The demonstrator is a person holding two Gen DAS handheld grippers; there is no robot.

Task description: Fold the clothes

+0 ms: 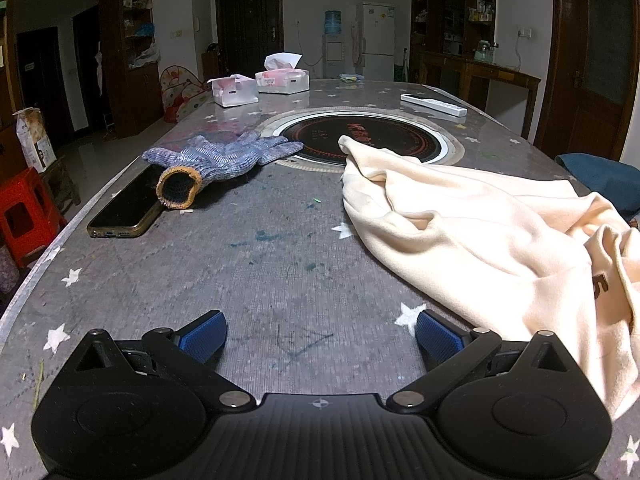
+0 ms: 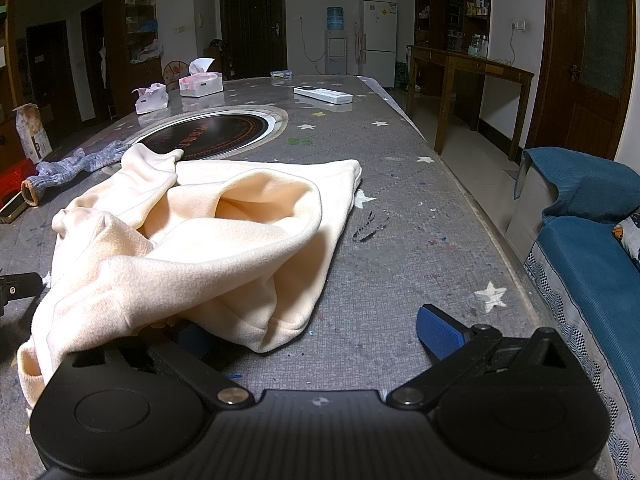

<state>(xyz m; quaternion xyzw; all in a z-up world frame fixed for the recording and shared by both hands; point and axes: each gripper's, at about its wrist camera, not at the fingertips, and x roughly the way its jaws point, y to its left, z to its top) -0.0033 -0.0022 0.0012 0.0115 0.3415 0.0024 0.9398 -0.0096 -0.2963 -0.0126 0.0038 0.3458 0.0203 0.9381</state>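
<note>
A cream fleece garment (image 1: 472, 236) lies crumpled on the grey star-print table (image 1: 260, 264). In the left wrist view it spreads from the middle to the right edge. My left gripper (image 1: 320, 336) is open and empty, low over the table, its right finger (image 1: 438, 336) just beside the garment's edge. In the right wrist view the garment (image 2: 192, 240) fills the left and middle. My right gripper (image 2: 316, 336) is open; its left finger is partly under the garment's near edge, its right finger (image 2: 440, 334) over bare table.
A knitted grey glove (image 1: 216, 160) and a phone (image 1: 128, 204) lie at the left. A round black cooktop (image 1: 360, 140) is set in the table beyond. Tissue boxes (image 1: 260, 84) and a white remote (image 1: 434, 104) lie farther back. A blue sofa (image 2: 592, 232) is right of the table.
</note>
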